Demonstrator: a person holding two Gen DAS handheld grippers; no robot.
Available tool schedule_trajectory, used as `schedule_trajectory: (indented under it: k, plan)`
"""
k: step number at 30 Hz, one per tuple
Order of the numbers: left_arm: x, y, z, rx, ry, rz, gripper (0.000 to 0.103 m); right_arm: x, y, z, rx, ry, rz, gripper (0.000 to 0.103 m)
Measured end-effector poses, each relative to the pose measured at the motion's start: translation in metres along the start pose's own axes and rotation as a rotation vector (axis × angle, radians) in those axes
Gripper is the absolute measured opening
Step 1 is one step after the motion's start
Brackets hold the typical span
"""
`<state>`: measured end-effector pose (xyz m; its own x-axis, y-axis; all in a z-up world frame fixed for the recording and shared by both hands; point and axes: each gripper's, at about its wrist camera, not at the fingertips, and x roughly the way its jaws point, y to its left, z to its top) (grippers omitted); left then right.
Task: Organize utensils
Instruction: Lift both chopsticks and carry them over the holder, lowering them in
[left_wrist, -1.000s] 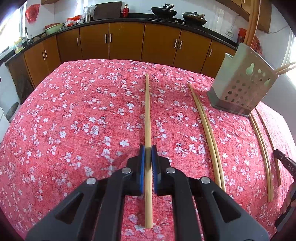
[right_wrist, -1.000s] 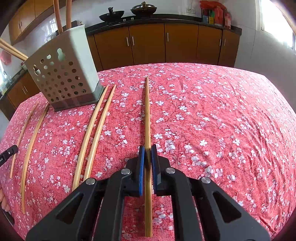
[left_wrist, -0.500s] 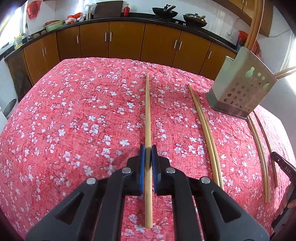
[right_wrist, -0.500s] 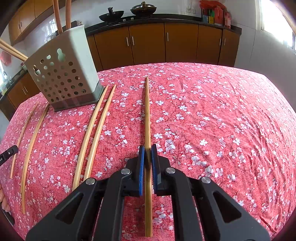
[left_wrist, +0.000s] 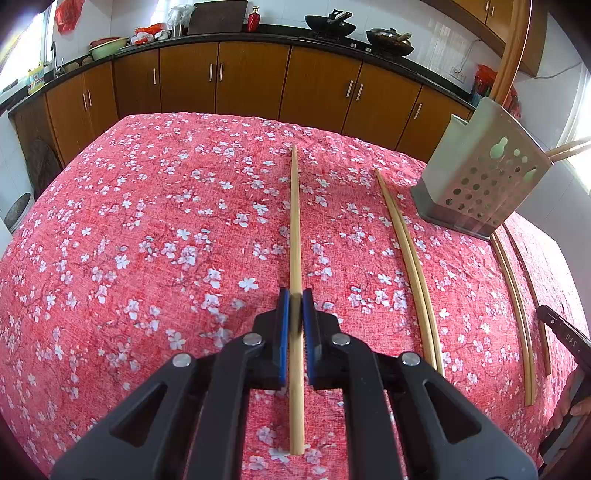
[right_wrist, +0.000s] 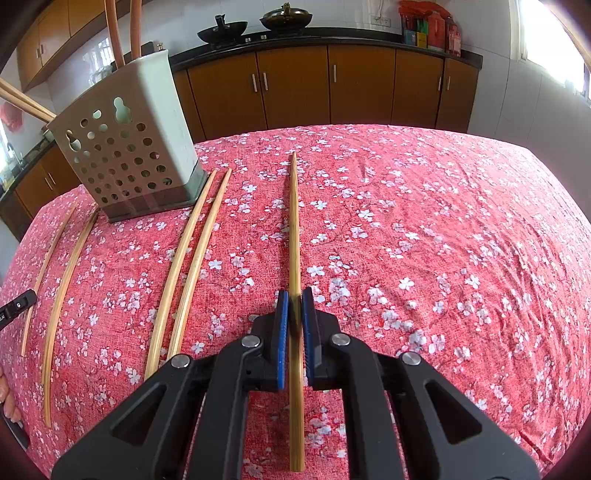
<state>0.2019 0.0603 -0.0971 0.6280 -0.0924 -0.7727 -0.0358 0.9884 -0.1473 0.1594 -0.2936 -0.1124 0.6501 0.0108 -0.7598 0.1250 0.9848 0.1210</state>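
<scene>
In the left wrist view my left gripper (left_wrist: 295, 299) is shut on a pale wooden chopstick (left_wrist: 294, 221) that runs straight ahead between the blue pads over the red floral tablecloth (left_wrist: 147, 240). In the right wrist view my right gripper (right_wrist: 294, 299) is likewise shut on a chopstick (right_wrist: 293, 221) pointing forward. The grey perforated utensil holder (left_wrist: 480, 184) (right_wrist: 129, 158) stands upright between the two grippers, with long chopsticks (right_wrist: 114, 33) standing in it. A pair of chopsticks (left_wrist: 406, 254) (right_wrist: 192, 258) lies on the cloth beside the holder. A second pair (left_wrist: 515, 306) (right_wrist: 62, 280) lies on its other side.
Brown kitchen cabinets (left_wrist: 251, 77) with a black counter, woks and bottles run behind the table. A hand (left_wrist: 576, 406) and part of the other gripper's body show at the right edge of the left wrist view. The cloth drops off at the table edges.
</scene>
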Motion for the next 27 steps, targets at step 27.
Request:
schedule_trajectory:
  k: [27]
  plan:
    - [-0.007, -0.011, -0.009, 0.07, 0.01, 0.033, 0.01, -0.012, -0.003, -0.01, 0.012, 0.001, 0.01, 0.009]
